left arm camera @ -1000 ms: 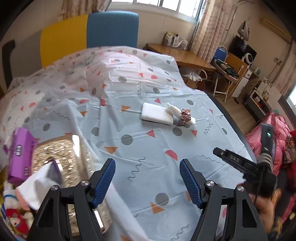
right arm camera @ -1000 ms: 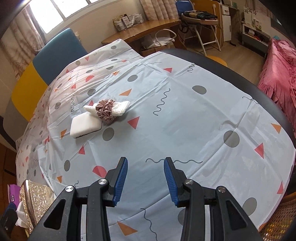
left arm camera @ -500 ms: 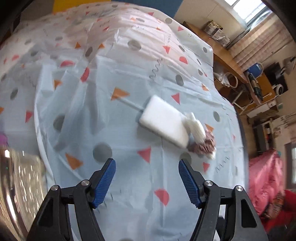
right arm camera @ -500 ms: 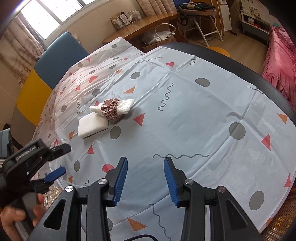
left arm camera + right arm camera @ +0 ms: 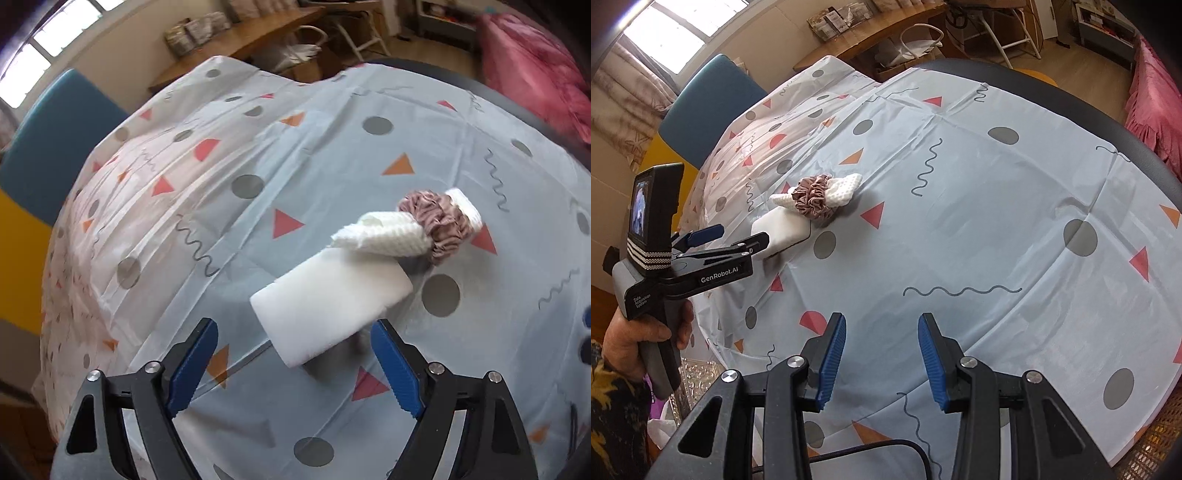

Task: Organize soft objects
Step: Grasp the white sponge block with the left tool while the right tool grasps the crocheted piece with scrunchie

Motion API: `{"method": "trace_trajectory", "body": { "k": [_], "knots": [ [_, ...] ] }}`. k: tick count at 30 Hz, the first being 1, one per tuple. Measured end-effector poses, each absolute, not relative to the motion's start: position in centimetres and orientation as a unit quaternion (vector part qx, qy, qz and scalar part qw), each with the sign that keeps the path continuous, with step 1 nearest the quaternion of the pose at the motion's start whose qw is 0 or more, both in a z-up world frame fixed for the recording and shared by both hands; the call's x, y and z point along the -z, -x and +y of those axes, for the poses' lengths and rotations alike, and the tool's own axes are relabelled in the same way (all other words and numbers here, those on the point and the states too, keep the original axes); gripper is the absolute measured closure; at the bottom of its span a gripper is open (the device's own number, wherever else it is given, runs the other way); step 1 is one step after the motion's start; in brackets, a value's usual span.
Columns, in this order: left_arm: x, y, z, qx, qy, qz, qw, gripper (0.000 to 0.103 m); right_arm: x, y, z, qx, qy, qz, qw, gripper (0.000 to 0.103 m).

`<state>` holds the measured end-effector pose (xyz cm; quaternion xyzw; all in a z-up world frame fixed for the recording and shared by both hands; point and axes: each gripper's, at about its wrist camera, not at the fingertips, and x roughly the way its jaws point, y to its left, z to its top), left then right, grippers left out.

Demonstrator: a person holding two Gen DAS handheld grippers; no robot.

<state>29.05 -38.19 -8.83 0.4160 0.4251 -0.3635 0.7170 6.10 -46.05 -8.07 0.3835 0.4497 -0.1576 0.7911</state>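
Note:
A white foam sponge (image 5: 328, 317) (image 5: 783, 229) lies flat on the patterned tablecloth (image 5: 258, 206). Just behind it, a dusty-pink scrunchie (image 5: 439, 221) (image 5: 812, 197) is wrapped round a white knitted cloth (image 5: 384, 236) (image 5: 846, 190), whose end rests on the sponge. My left gripper (image 5: 291, 332) (image 5: 742, 234) hovers at the sponge's near end. Its jaws are opening and stand wide on either side of the sponge, with no pad touching it. Over the near part of the table, my right gripper (image 5: 882, 347) is partly open with nothing between its fingers.
A blue chair back (image 5: 709, 110) and a yellow one (image 5: 18, 251) stand behind the table. Pink bedding (image 5: 1156, 103) lies off to the right past the dark table rim (image 5: 1089, 103). A silvery patterned box (image 5: 694, 373) sits below the left edge.
My left gripper has swung from the silvery box at the left across to the sponge, rolling and sinking, and its jaws have widened. The right gripper has stayed where it was.

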Motion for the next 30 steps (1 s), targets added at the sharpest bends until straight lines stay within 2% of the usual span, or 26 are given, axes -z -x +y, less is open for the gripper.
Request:
{"method": "trace_trajectory", "body": {
  "k": [6, 14, 15, 17, 19, 24, 30],
  "knots": [
    [10.7, -28.7, -39.7, 0.396, -0.493, 0.384, 0.673, 0.013, 8.2, -6.3, -45.6, 0.144, -0.385, 0.458, 0.788, 0.062],
    [11.7, -30.1, -41.1, 0.419, -0.486, 0.375, 0.669, 0.011, 8.6, -6.4, -45.5, 0.143, -0.385, 0.465, 0.784, 0.062],
    [11.8, -30.3, -41.2, 0.419, -0.478, 0.382, 0.671, 0.012, 8.7, -6.5, -45.5, 0.143, -0.386, 0.466, 0.783, 0.062],
    [12.0, -30.5, -41.1, 0.428, -0.456, 0.404, 0.668, 0.026, 8.7, -6.5, -45.4, 0.144, -0.385, 0.466, 0.783, 0.062],
    [11.9, -30.5, -40.6, 0.427, -0.436, 0.426, 0.668, 0.032, 8.7, -6.5, -45.4, 0.143, -0.384, 0.467, 0.784, 0.062],
    [11.8, -27.8, -39.2, 0.441, -0.442, 0.457, 0.633, 0.034, 8.5, -6.6, -45.4, 0.142, -0.384, 0.462, 0.787, 0.062],
    [11.5, -25.3, -37.7, 0.418, -0.406, 0.488, 0.650, 0.035, 8.3, -6.6, -45.5, 0.150, -0.371, 0.462, 0.792, 0.062]
  ]
}}
